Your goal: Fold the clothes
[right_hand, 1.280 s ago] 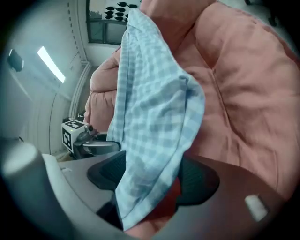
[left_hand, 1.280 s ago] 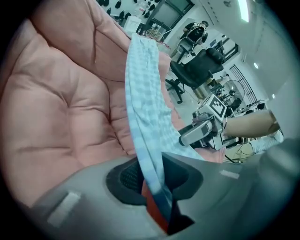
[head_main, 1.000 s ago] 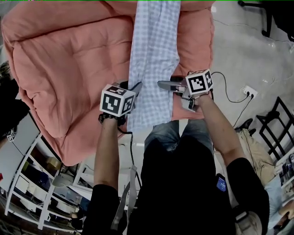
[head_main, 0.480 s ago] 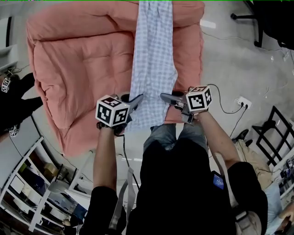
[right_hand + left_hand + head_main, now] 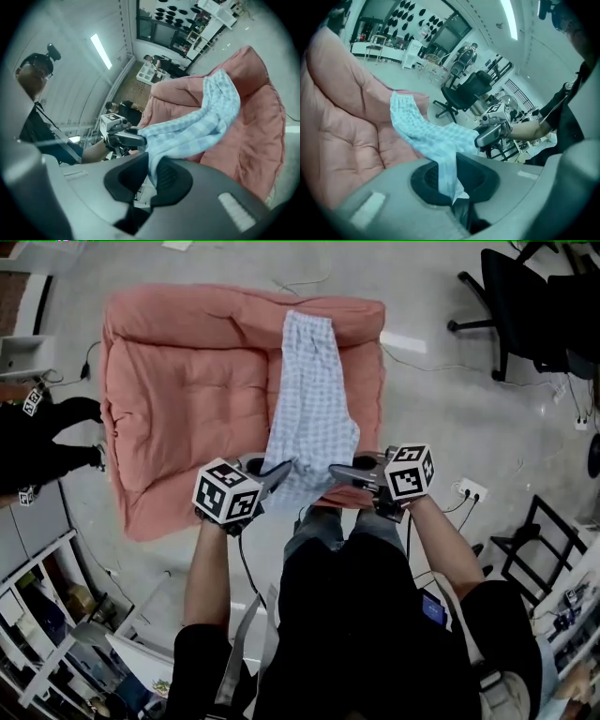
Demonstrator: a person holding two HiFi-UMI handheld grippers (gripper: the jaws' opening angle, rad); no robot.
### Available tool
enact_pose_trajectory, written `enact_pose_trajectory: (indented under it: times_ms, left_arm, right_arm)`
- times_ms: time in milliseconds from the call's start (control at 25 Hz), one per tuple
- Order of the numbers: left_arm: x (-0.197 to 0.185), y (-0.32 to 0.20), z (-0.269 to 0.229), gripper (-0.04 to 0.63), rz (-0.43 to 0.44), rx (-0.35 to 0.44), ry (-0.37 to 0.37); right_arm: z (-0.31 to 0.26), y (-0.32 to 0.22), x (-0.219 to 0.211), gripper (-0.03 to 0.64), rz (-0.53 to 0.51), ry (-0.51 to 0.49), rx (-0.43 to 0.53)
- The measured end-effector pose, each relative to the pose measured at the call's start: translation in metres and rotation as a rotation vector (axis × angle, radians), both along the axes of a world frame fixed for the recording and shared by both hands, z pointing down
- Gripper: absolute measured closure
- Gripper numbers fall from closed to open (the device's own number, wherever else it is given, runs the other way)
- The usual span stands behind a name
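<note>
I see the person standing at the near edge of a big salmon-pink quilted cushion (image 5: 187, 399) that lies on the grey floor (image 5: 450, 399). A long, light blue checked cloth garment (image 5: 309, 399) runs down the right part of the cushion. Its far end rests near the cushion's far edge, and its near end is held up off the padding in front of the person's body.

The left gripper (image 5: 279, 472) has its fingers (image 5: 430, 178) closed tight on the garment's near left corner. In the left gripper view the fabric is pinched between the dark pads and a small tip pokes out below. The right gripper (image 5: 336, 469) is clamped the same way on the near right corner, the cloth drawn in between its fingers (image 5: 167, 178). The two grippers are near each other, tips turned inward toward one another, with the near hem spanning between them. From there the garment slopes down and away onto the cushion.

A black office chair (image 5: 506, 296) stands well off past the cushion's right side. A white power strip (image 5: 466, 490) lies on the floor near the right gripper.
</note>
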State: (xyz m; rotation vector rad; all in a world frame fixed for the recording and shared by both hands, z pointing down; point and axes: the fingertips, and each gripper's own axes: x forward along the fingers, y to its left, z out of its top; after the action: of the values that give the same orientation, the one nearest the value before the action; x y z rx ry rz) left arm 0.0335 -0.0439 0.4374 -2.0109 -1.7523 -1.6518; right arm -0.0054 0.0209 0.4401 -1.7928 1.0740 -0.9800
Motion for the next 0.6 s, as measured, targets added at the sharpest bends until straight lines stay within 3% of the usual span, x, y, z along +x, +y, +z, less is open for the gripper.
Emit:
enact_pose_trajectory:
  times_ms: [320,600]
  left_arm:
    - [0.014,0.038,-0.083,0.564,-0.076,-0.072,0.124]
    - [0.037,0.085,-0.176,0.565,-0.095,-0.205,0.273]
  right_arm:
    - [-0.085,0.035,0.007,0.595,-0.065,0.156,0.012]
    - [-0.174,0.085,0.034,0.595,-0.067,0.361,-0.003]
